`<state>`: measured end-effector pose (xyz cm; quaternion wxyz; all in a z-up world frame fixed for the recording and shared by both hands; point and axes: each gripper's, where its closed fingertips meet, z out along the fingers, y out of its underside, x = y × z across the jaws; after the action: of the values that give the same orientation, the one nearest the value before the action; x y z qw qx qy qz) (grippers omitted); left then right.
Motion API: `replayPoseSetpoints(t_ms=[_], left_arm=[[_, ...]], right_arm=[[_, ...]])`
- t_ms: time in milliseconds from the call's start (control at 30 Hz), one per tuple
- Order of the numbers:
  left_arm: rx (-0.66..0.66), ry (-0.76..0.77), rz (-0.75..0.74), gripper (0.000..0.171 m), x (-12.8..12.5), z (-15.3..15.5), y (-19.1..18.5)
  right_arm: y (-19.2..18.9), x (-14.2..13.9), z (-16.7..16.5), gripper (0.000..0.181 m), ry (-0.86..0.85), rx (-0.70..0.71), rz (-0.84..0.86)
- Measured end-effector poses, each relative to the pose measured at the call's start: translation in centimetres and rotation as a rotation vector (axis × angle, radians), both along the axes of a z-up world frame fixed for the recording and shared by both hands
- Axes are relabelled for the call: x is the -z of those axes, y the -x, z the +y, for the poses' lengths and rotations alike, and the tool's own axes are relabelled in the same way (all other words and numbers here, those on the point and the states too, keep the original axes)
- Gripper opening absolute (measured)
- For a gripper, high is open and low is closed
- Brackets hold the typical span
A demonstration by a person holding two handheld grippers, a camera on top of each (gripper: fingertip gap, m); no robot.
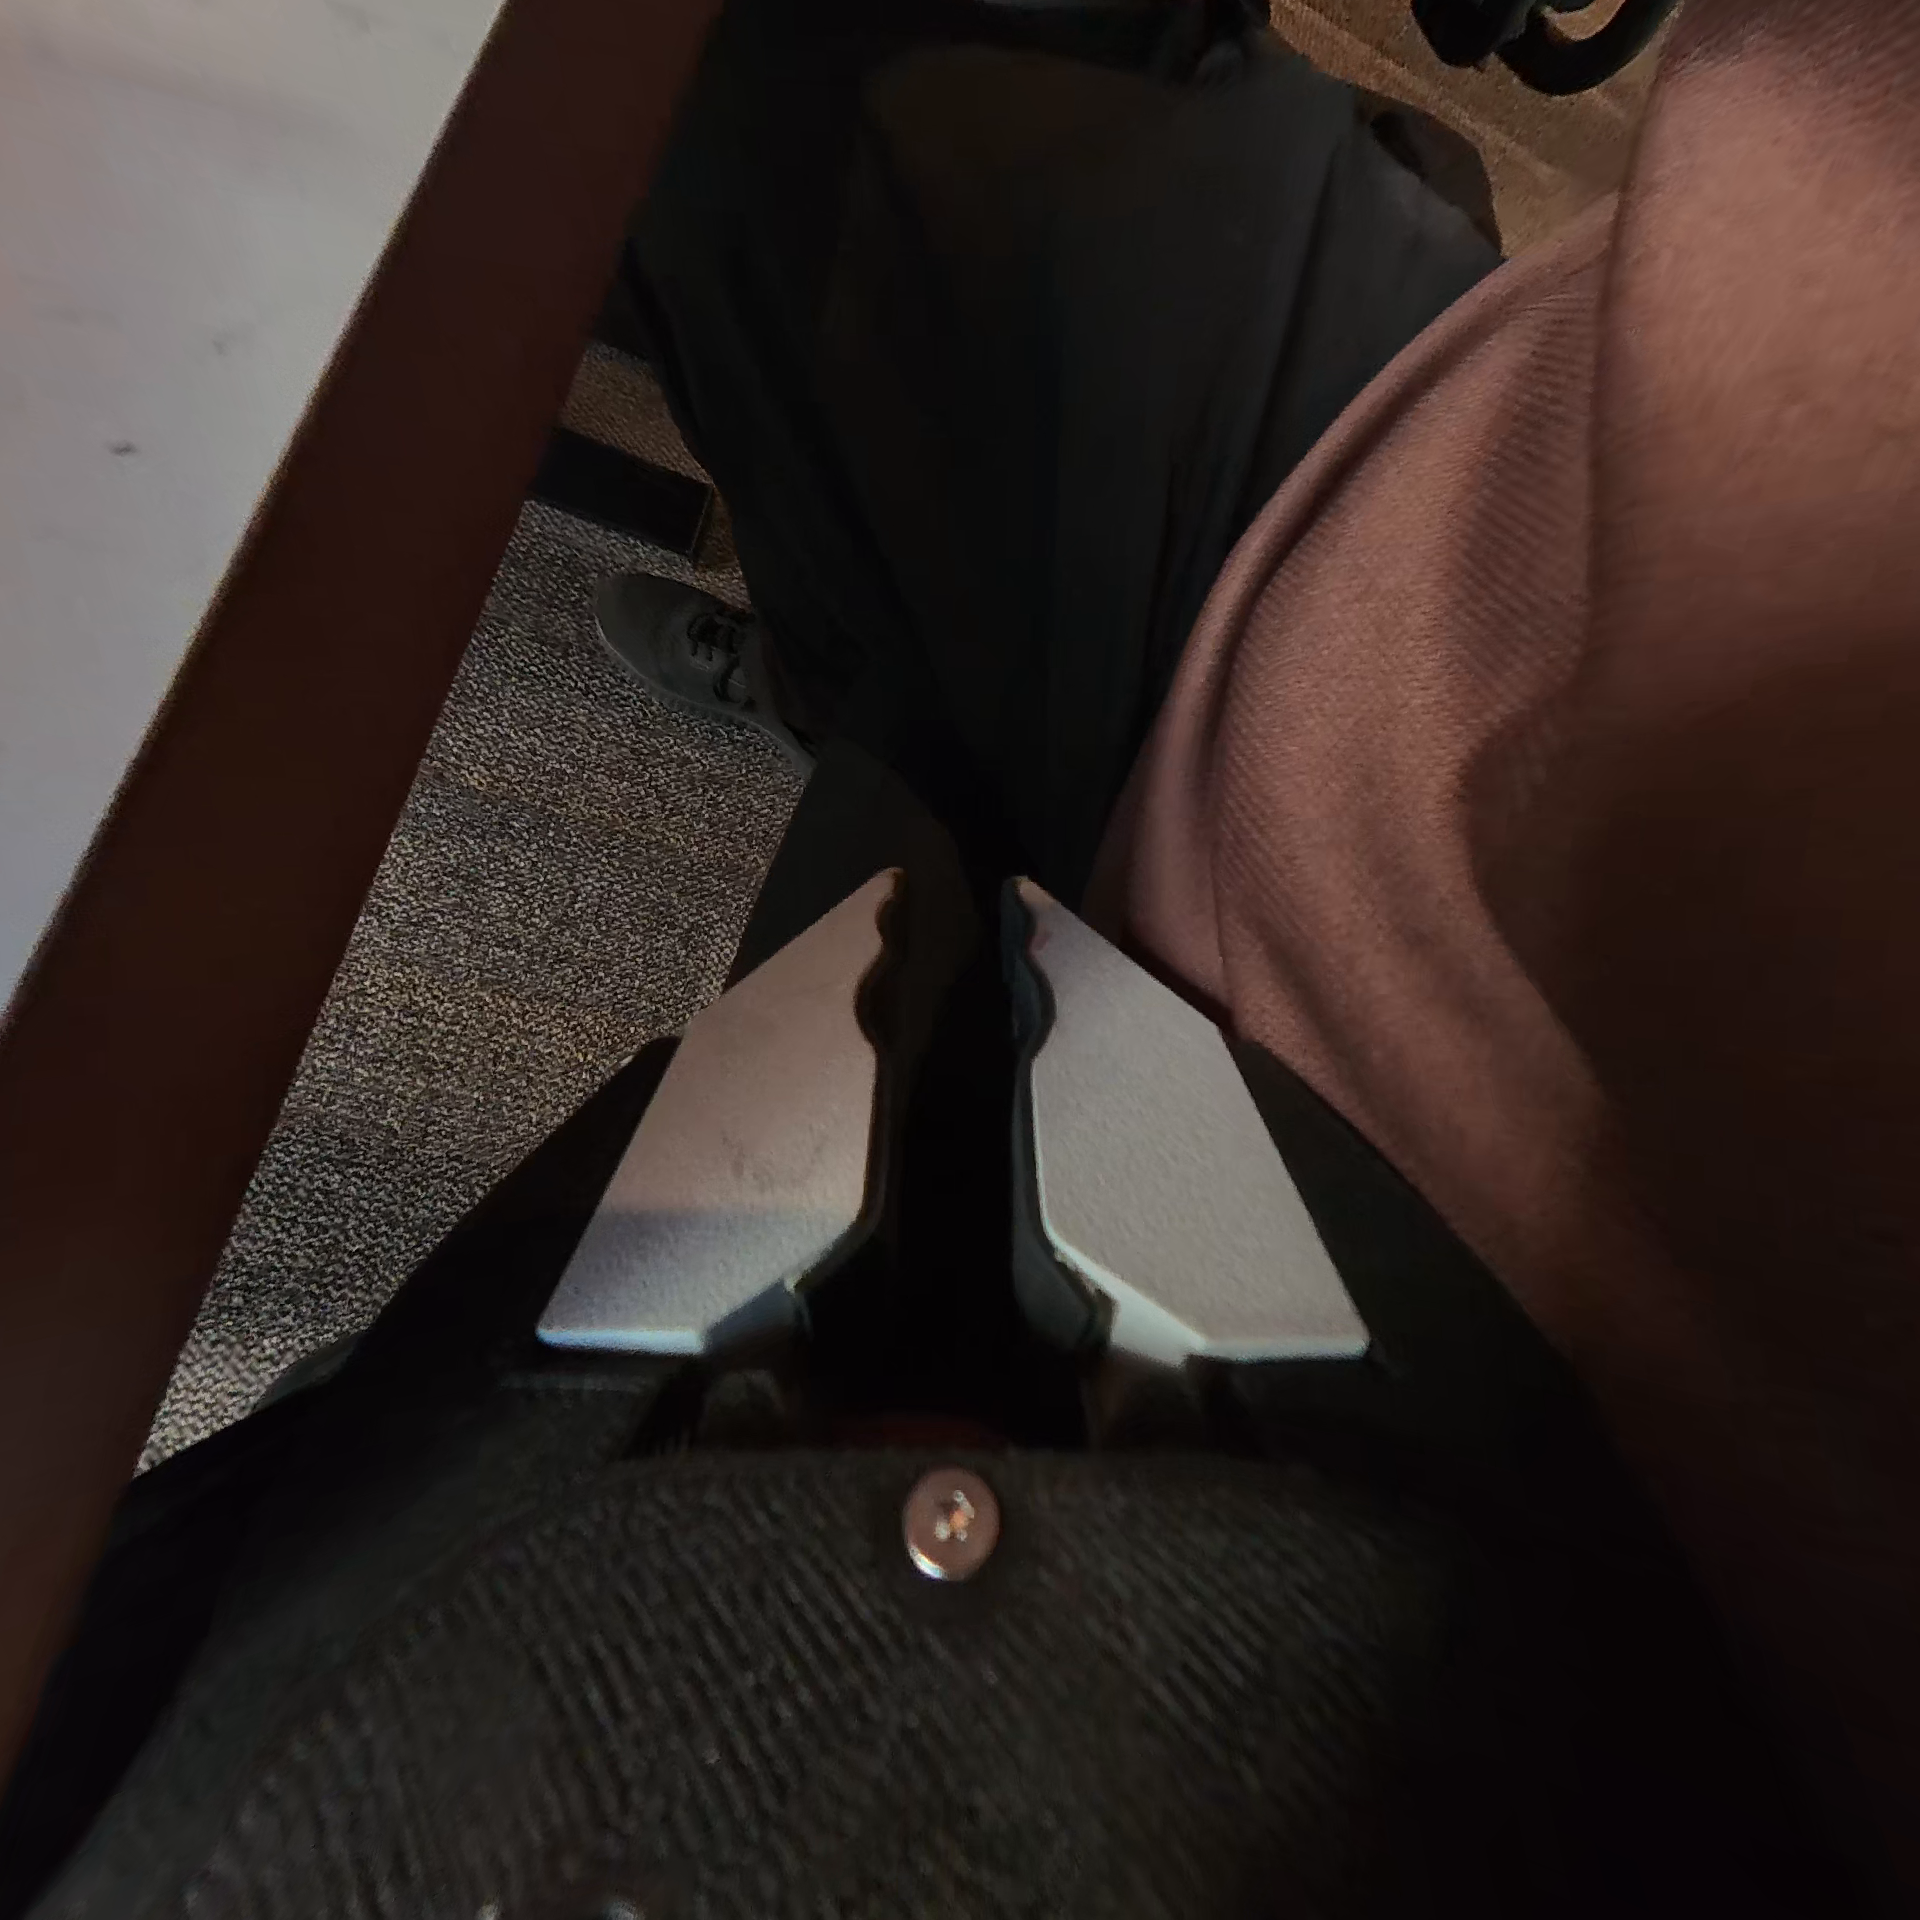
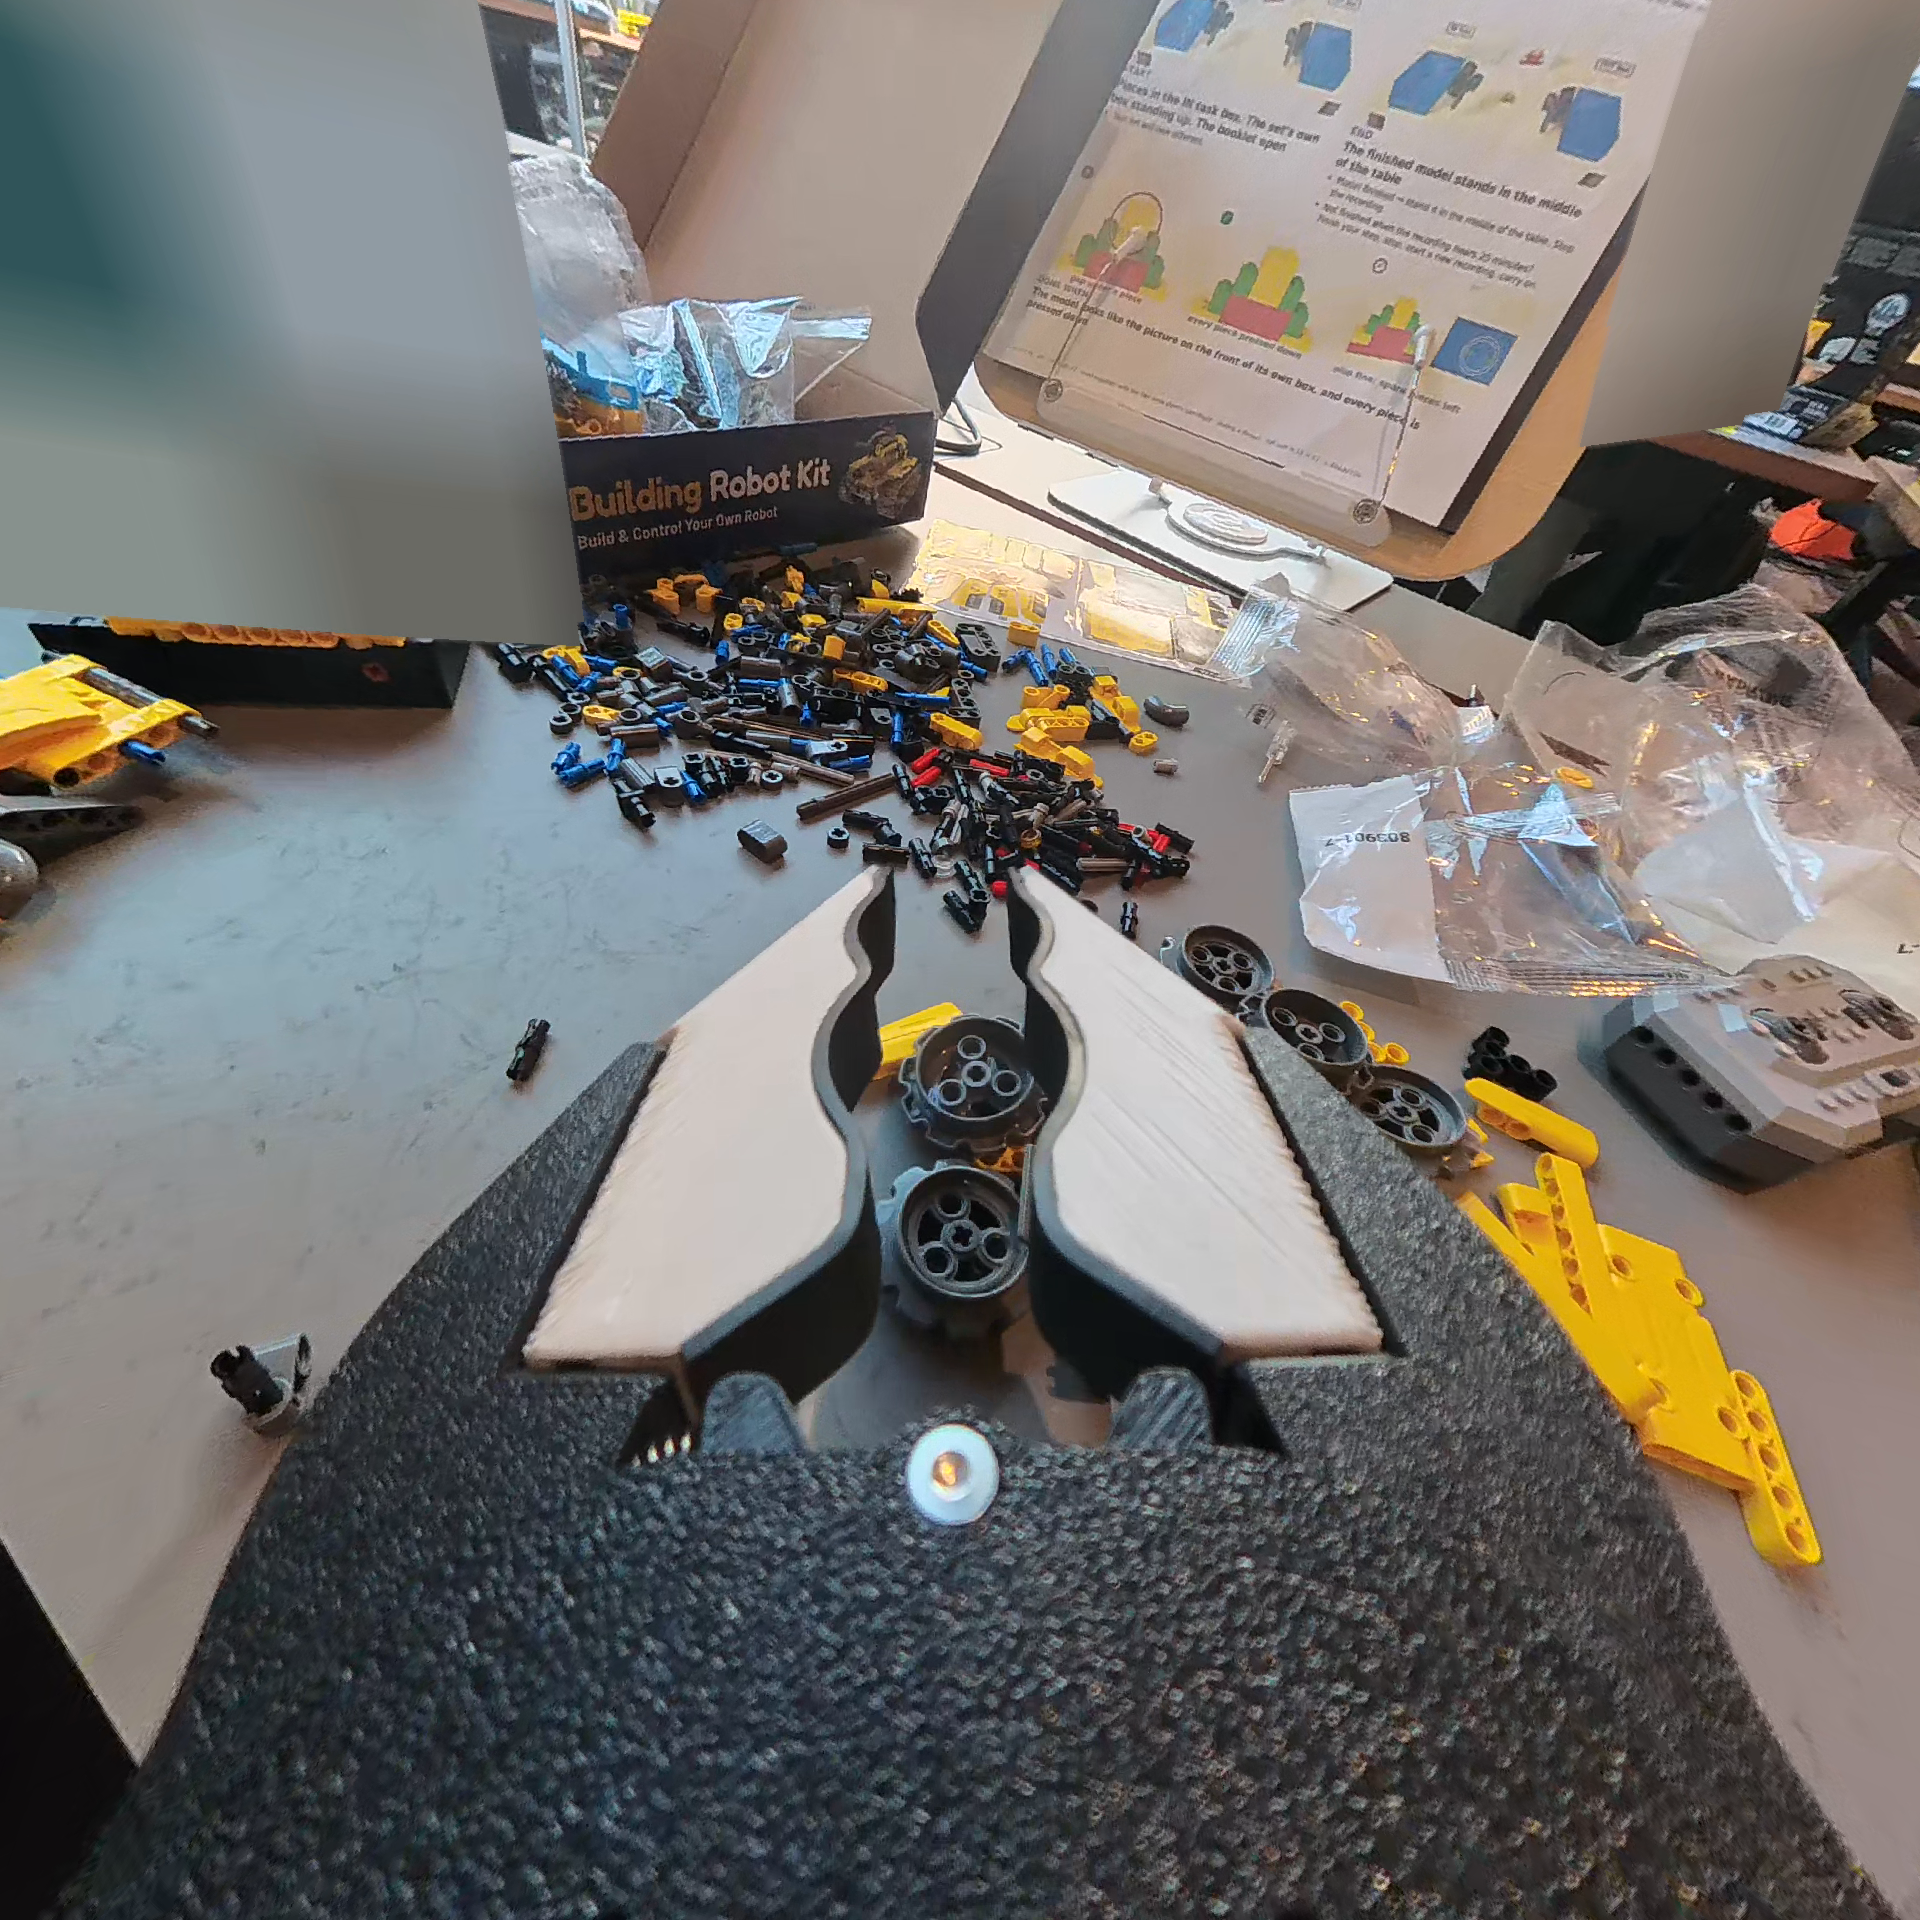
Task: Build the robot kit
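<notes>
two slightly parted grippers: right gripper [image 2: 951,883] over table [image 2: 312,987] parts, left gripper [image 1: 951,894] facing dark trousers [image 1: 987,416].

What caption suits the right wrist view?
Open gripper hovers above gray wheels beside scattered building pieces on a gray table.

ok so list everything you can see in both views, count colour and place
small plastic building pieces: many, black, blue, yellow, red; heaped mid-table
dark grey toothed wheels: five visible; under and right of the right gripper
yellow perforated beams: several; table's right
grey block with ports: one; far right
clear plastic bags: several; right
dark cardboard kit box: one, open; behind heap
printed sheet on stand: one; back
grey table
speckled carpet: grey; floor
dark shoe: one
left gripper: open, empty, below the table edge
right gripper: open, over wheels
</notes>
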<state>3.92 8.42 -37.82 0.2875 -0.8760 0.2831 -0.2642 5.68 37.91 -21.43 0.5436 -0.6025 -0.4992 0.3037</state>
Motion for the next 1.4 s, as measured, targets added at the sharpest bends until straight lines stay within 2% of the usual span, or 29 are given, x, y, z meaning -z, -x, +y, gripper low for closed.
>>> replayPoseSetpoints(t_ms=[133, 233, 367, 500, 633, 867, 967, 1267, 1400], left_arm=[[0.033, -0.013, 0.049, 0.015, 0.2, -0.3, 0.2], [0.057, -0.009, 0.053, 0.016, 0.1, -0.6, -0.2], [0.077, -0.011, 0.062, 0.016, 0.0, -0.8, -0.9], [0.070, -0.025, 0.087, 0.015, 0.0, -0.8, -0.6], [0.045, -0.026, 0.075, 0.015, -0.3, -0.6, -0.4], [0.044, -0.040, 0.099, 0.014, -0.3, -0.6, -0.1], [0.040, -0.045, 0.091, 0.014, -0.4, -0.7, -0.1], [0.024, -0.030, 0.068, 0.015, -0.4, -0.8, 0.2], [0.025, -0.026, 0.059, 0.015, -0.5, -0.7, 0.0]], right_arm=[[0.1, -0.1, -0.5, 0.017, 0.011, -0.042, 0.011], [-0.1, -0.3, -1.3, 0.018, 0.093, -0.127, 0.042], [-1.7, 0.3, -5.4, 0.019, 0.285, -0.348, 0.001], [-3.7, 1.9, -9.9, 0.022, 0.361, -0.504, -0.153], [-4.4, 4.4, -11.8, 0.028, 0.326, -0.476, -0.309], [-3.7, 7.7, -11.3, 0.029, 0.150, -0.426, -0.528], [-3.3, 7.7, -10.6, 0.023, 0.133, -0.414, -0.521], [-3.1, 7.7, -9.9, 0.022, 0.133, -0.427, -0.519], [-2.8, 6.7, -9.6, 0.019, 0.280, -0.376, -0.444]])
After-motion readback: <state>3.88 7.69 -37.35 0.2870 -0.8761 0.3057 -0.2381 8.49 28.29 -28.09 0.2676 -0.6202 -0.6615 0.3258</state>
